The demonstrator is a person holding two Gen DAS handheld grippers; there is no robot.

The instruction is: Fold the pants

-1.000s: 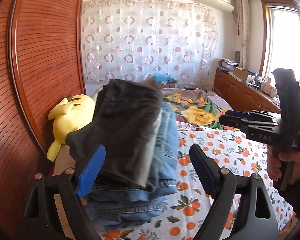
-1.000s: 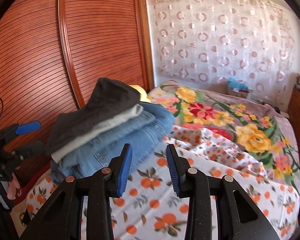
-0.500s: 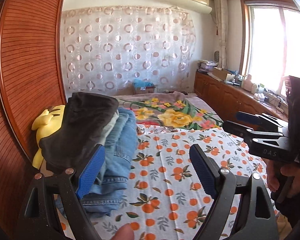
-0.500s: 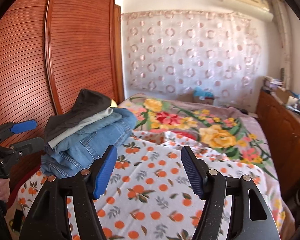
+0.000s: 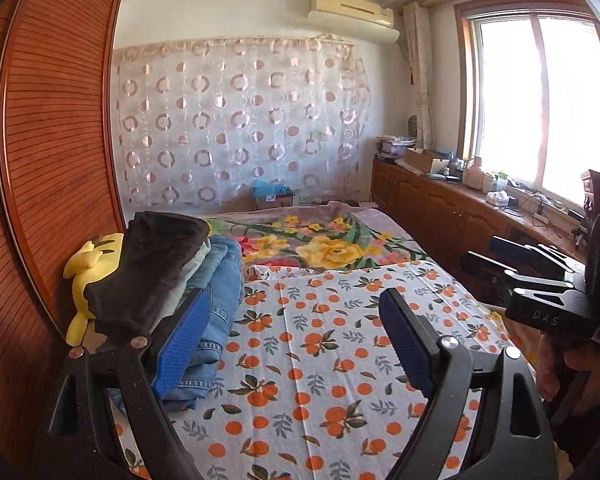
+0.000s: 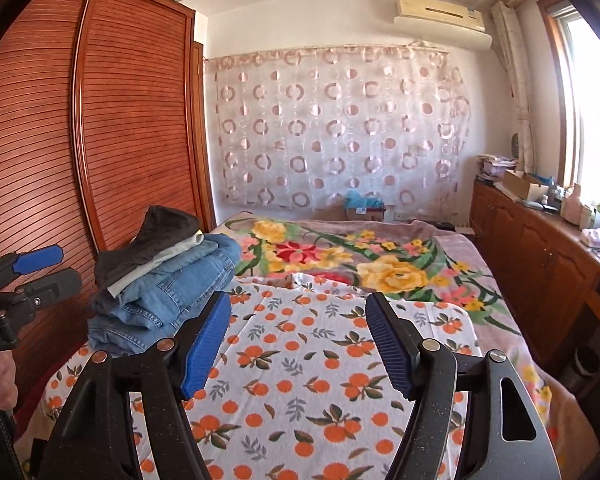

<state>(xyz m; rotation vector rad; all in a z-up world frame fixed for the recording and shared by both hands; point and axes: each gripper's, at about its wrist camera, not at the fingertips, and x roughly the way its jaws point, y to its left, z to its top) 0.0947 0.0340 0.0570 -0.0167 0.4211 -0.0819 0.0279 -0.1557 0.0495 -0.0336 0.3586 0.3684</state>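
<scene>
Left tongs (image 5: 296,332) released, empty; right tongs (image 6: 300,344) opening, empty; folded pants stack (image 6: 168,280) on bed (image 6: 308,380), apart from both

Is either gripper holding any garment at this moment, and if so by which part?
Nothing is held. The left gripper is open and the right gripper is opening, both empty over the bedsheet; the folded stack lies untouched.

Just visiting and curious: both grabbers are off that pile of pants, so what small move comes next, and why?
Probably pull both away: the folded stack sits neatly on the orange-print sheet, with nothing between the left gripper or the still-opening right gripper, and no unfolded pants in sight.
</scene>
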